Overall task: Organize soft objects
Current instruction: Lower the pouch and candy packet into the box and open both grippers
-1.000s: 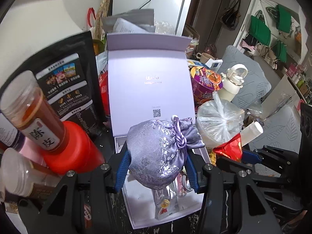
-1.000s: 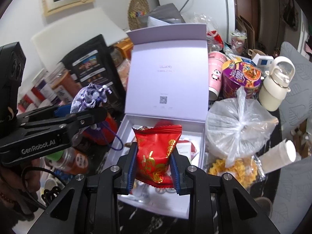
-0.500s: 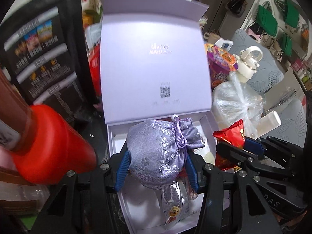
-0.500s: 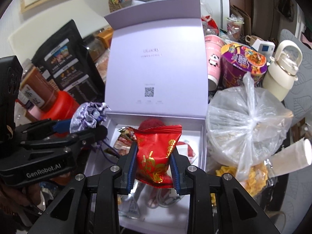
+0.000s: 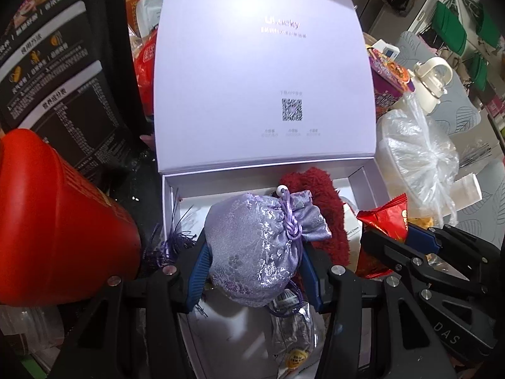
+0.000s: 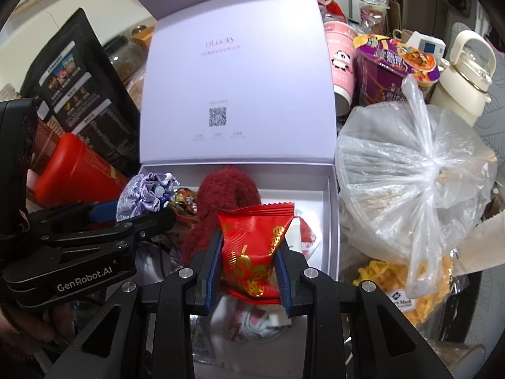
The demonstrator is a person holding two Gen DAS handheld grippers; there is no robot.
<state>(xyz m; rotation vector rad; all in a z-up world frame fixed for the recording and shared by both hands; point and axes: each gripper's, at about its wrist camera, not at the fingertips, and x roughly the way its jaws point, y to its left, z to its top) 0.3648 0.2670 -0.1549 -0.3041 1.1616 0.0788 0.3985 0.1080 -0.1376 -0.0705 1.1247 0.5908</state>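
My left gripper is shut on a lilac brocade drawstring pouch and holds it over the left half of the open lavender box. My right gripper is shut on a red and gold snack packet over the box's right half. A dark red fuzzy item lies at the back of the box, also in the right wrist view. Small wrapped packets lie on the box floor. The pouch shows at left in the right wrist view.
A red canister and black pouch bag stand left of the box. A tied clear plastic bag, noodle cup, pink cup and cream kettle crowd its right. The raised lid stands behind.
Both grippers have moved forward and down over the open box, each keeping its hold. The box interior and the red fuzzy item have come into view.
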